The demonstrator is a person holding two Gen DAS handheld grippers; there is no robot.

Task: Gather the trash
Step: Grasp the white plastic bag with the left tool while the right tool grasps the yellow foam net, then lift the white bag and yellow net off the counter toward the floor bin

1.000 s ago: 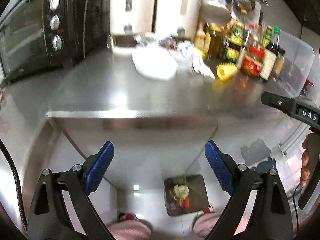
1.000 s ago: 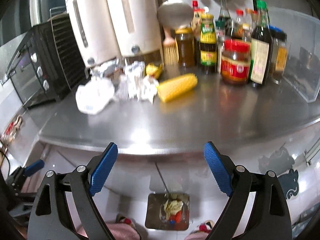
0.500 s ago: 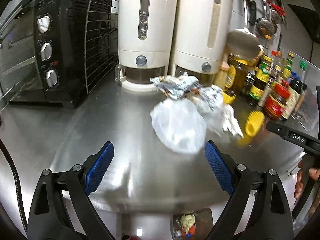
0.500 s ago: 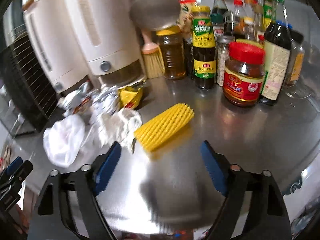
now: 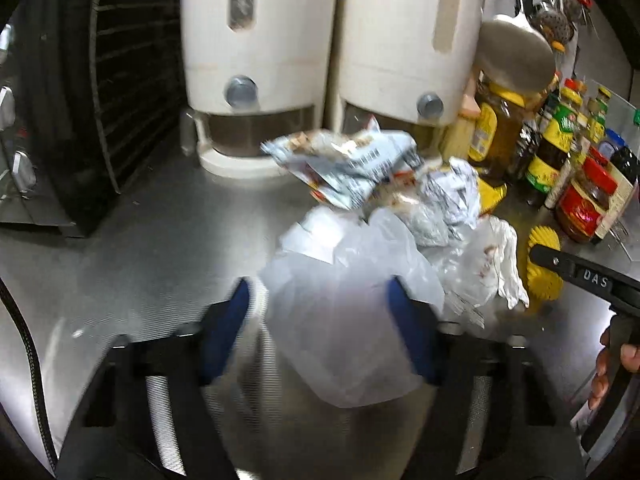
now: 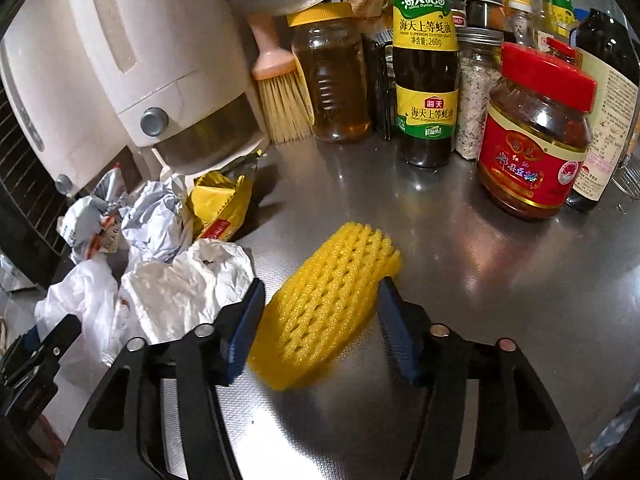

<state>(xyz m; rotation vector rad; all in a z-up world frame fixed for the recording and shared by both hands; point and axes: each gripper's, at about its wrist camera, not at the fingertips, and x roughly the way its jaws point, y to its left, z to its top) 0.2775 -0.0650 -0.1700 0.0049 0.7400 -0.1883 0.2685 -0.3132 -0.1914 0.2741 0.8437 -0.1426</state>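
Left hand-held gripper (image 5: 320, 320): jaws just been closing, clear plastic bag (image 5: 352, 304) between the 2 blue pads, pads at the bag's sides; frame blurred, can't tell if they press yet. Right hand-held gripper (image 6: 320, 320): jaws also just been closing, yellow foam net (image 6: 328, 304) between them, both pads touching its sides, grasping it. Net lies flat on the steel table (image 6: 500, 300), mid-surface, in front of the sauce bottles. Crumpled wrappers (image 5: 348, 168) and white tissue (image 6: 188, 292) piled beside the bag, near the 2 white dispensers (image 5: 256, 40) along the table's back edge.
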